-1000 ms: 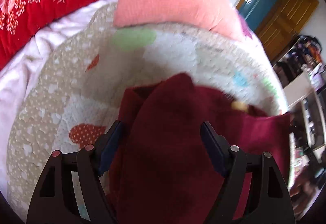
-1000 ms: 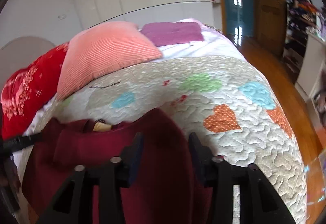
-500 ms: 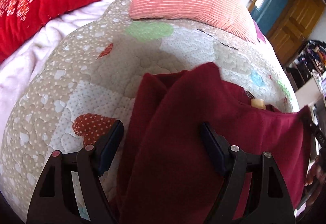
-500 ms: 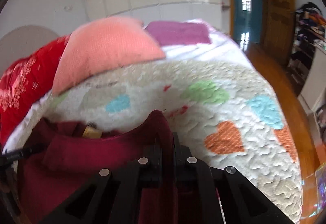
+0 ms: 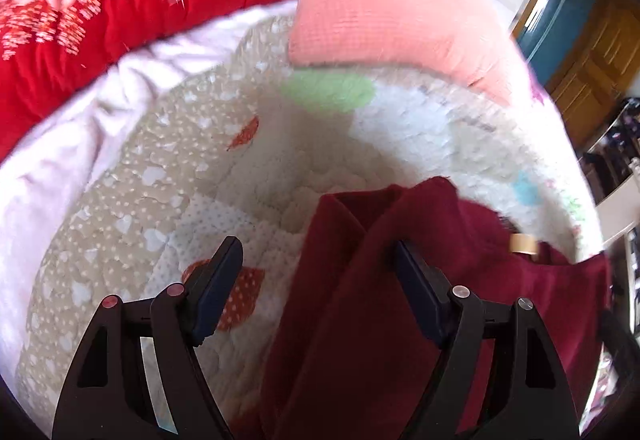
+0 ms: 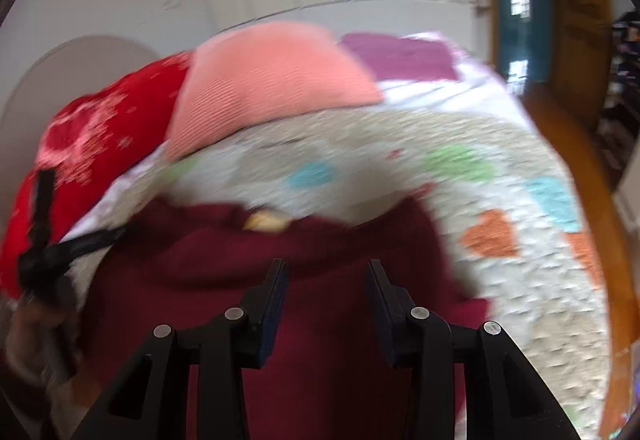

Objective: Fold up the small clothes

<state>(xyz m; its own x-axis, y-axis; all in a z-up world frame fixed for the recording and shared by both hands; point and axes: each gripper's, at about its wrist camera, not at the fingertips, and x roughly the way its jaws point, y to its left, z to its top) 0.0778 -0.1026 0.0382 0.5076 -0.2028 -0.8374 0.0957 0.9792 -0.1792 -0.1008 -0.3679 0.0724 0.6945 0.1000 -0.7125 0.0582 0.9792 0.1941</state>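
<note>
The dark red garment lies on the heart-patterned quilt of the bed, bunched in soft folds with a small tan label showing at its neckline. The left hand-held gripper stands wide open, as it did a second ago, but the cloth that filled the gap between its fingers then now sits off to the right: the right finger lies against a fold of it, while the left finger hangs over bare quilt and an orange heart patch. In the right wrist view the right hand-held gripper has just been opening. Half a second back its jaws were pinched shut on a raised fold of the garment; now they stand apart with the red cloth lying slack behind the gap, pressed by neither pad. That view is smeared with motion blur. The peach pillow, the red blanket and the purple cushion rest at the head of the bed
</note>
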